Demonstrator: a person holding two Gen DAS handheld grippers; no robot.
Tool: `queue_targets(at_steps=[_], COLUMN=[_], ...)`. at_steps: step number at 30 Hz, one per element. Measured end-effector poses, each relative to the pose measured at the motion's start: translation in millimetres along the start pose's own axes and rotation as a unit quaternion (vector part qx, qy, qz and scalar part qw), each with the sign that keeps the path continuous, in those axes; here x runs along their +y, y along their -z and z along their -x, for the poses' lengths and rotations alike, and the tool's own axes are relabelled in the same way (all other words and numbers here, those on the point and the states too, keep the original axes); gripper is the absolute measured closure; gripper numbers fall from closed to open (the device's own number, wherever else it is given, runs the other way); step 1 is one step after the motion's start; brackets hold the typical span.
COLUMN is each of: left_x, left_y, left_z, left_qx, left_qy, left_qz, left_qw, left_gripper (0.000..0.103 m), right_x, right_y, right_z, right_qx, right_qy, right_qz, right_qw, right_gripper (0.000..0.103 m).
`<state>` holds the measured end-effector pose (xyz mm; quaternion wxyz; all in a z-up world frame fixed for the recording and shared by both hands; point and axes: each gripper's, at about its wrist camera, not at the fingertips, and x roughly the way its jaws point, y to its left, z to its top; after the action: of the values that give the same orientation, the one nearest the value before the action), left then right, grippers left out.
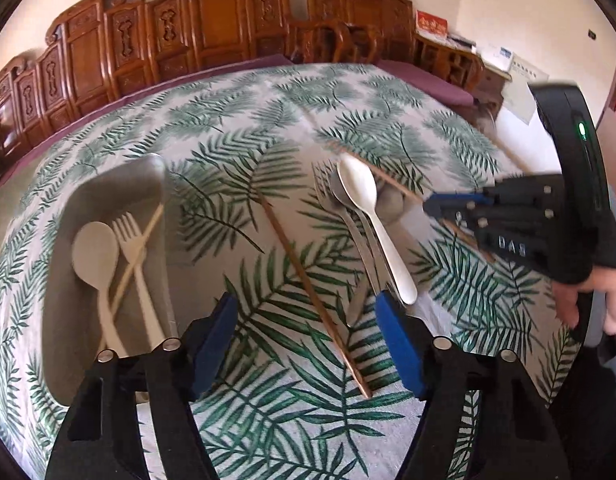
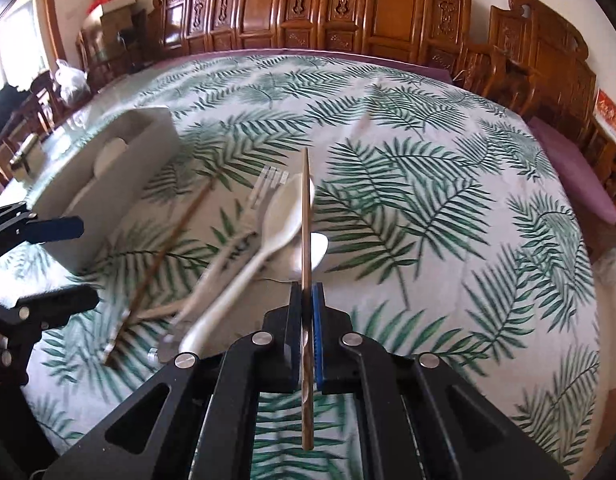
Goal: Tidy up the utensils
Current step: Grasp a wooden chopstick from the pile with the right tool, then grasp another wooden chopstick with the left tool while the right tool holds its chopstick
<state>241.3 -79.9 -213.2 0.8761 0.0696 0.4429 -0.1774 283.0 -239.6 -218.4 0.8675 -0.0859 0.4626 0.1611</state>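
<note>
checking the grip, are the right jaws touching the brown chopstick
Touching: the right wrist view shows the right gripper shut on the brown chopstick.

Left wrist view: close above the leaf-print tablecloth (image 1: 267,128), angled steeply down, facing the carved wooden chairs (image 1: 211,24); own fingers at bottom of frame. Right wrist view: same tilt, same closeness. The 2 views share the grey tray (image 1: 119,184), white spoon (image 1: 372,216) and loose chopstick (image 1: 312,296).

White letters "DAS" stand on the right tongs (image 1: 428,205) black body.
</note>
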Motion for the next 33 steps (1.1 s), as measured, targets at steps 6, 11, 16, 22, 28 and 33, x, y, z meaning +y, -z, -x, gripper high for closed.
queue_targets(at_steps=[6,11,16,22,28,33], left_x=[-10.9,-7.8,-4.4,-3.2,-2.9,-1.5], left_y=[9.5,14.8,14.4,13.3,11.7,11.9], left_z=[-24.0,-32.0,-32.4,-33.0,-34.1,-33.7], left_qx=[0.035,0.047,0.045,0.046,0.049,0.049], left_qy=[-0.015,-0.02,-0.022,-0.022,-0.024,-0.024], left_qz=[-0.015,-0.009,-0.003,0.0,0.0,-0.002], left_qw=[0.9991,0.9987,0.9987,0.9987,0.9985,0.9985], left_gripper=[0.059,0.065,0.076,0.091,0.091,0.099], right_x=[-8.5,-10.6,-9.8,-9.0,-9.9,-8.0], right_y=[3.0,4.4,3.2,1.0,-3.0,-4.3], right_z=[-10.2,-20.6,-23.8,-24.8,-29.2,-30.4], right_qx=[0.014,0.028,0.028,0.025,0.021,0.02], right_qy=[0.007,0.015,0.018,0.022,0.027,0.031], right_qz=[-0.001,-0.001,-0.002,-0.002,-0.005,0.003], right_qw=[1.0,0.999,0.999,0.999,0.999,0.999], right_gripper=[0.097,0.097,0.097,0.097,0.096,0.097])
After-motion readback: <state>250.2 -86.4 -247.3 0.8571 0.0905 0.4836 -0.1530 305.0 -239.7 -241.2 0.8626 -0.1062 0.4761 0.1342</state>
